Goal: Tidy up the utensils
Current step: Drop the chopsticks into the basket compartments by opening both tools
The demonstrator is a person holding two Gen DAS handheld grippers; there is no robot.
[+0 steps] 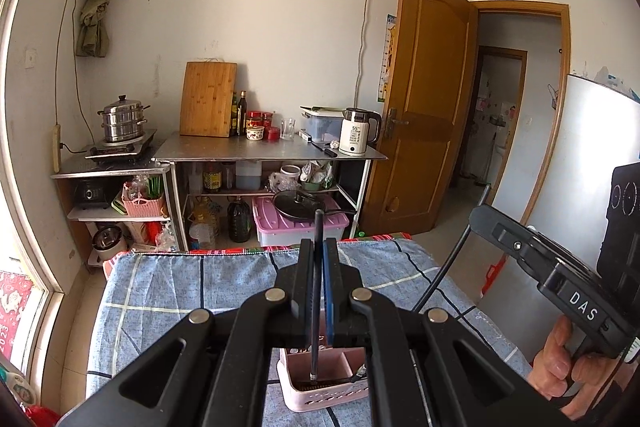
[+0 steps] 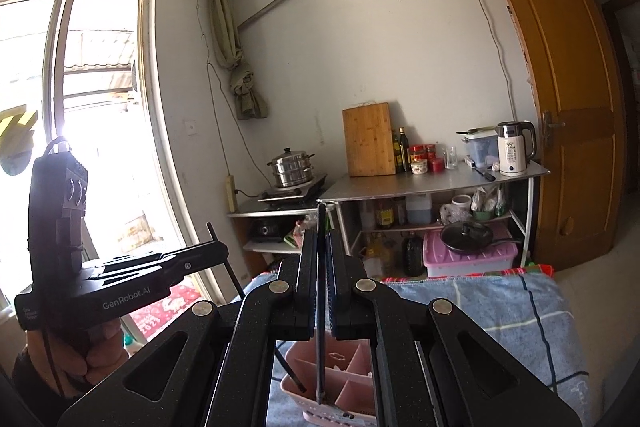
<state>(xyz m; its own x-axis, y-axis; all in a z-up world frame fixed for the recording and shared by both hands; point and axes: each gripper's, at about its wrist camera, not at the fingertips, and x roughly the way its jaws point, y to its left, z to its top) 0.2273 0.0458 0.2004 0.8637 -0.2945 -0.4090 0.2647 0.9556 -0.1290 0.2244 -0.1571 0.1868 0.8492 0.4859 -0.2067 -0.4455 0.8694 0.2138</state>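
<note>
Left wrist view. Your left gripper (image 1: 319, 259) points forward and somewhat down, its fingers (image 1: 306, 267) pressed shut on one black chopstick (image 1: 317, 291) that stands nearly upright between them. The stick's upper end rises above the fingertips; its lower end hangs over a compartment of the single pink utensil basket (image 1: 320, 393), which sits below and behind the fingers on the blue checked cloth (image 1: 168, 287) covering the tabletop. To the right of the fingers, your right hand (image 1: 560, 363) grips the other tool, which also carries a thin black stick (image 1: 452, 251) slanting upward. Beyond the fingertips stand two metal shelf units (image 1: 272, 149), one wooden cutting board (image 1: 208, 99), one white kettle (image 1: 358, 131) and one steamer pot (image 1: 122, 119).

Right wrist view. Your right gripper (image 2: 320, 255) points nearly level, its fingers (image 2: 308, 263) clamped on one black chopstick (image 2: 320, 307), close to vertical. Its lower tip reaches into the divided pink utensil basket (image 2: 352, 367) directly beneath the fingers; a second dark stick (image 2: 290, 373) leans in the basket's left compartment. Left of the fingers, your left hand (image 2: 80, 351) holds the other tool before the bright window (image 2: 100, 107).
</note>
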